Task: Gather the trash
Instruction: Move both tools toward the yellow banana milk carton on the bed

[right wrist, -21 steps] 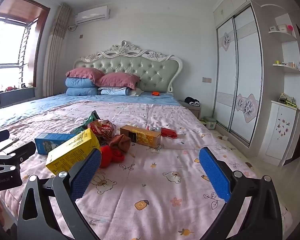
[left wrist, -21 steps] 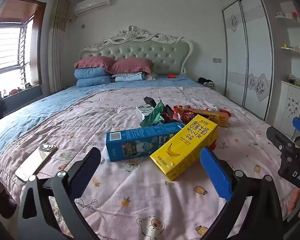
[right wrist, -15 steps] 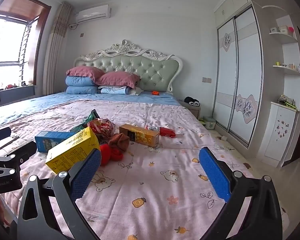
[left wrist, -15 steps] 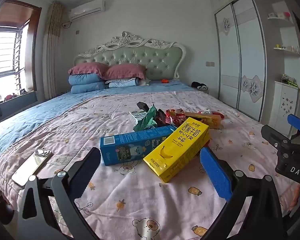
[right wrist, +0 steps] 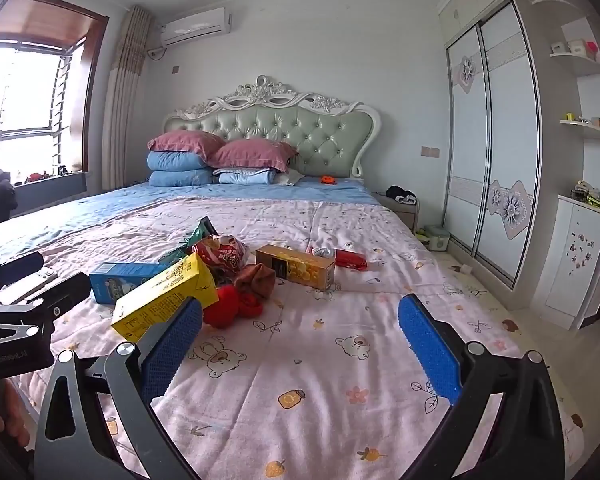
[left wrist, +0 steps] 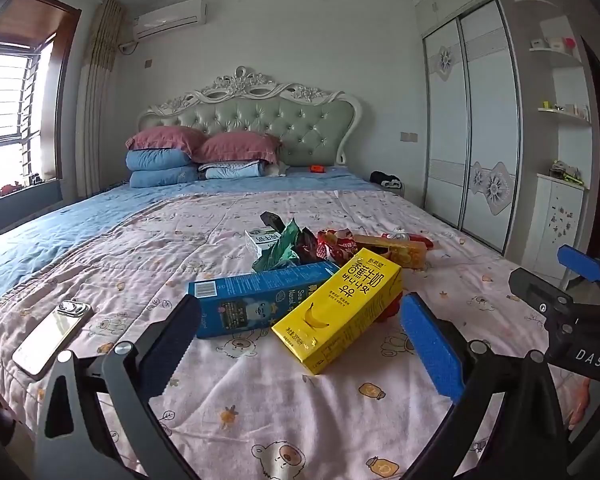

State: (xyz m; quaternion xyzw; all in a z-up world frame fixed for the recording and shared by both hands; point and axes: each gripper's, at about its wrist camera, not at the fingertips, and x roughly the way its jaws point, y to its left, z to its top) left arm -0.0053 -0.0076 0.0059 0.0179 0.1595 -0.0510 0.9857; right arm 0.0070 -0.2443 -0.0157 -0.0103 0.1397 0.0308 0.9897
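Both pairs of fingers stand spread wide and hold nothing: left gripper (left wrist: 300, 336), right gripper (right wrist: 298, 338). I judge collecting not begun; the trash pile (left wrist: 320, 264) lies on the bed (left wrist: 140, 248), just ahead.

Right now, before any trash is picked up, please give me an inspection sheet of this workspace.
Surface: bed with pink printed quilt.
Job's things: yellow carton leaning on blue box; wrappers and orange box behind.
Clutter: phone near the bed's left edge; red cloth.
Grippers: left gripper and right gripper open, empty.
Cables: nothing seen.
Surroundings: pillows, wardrobe, window.
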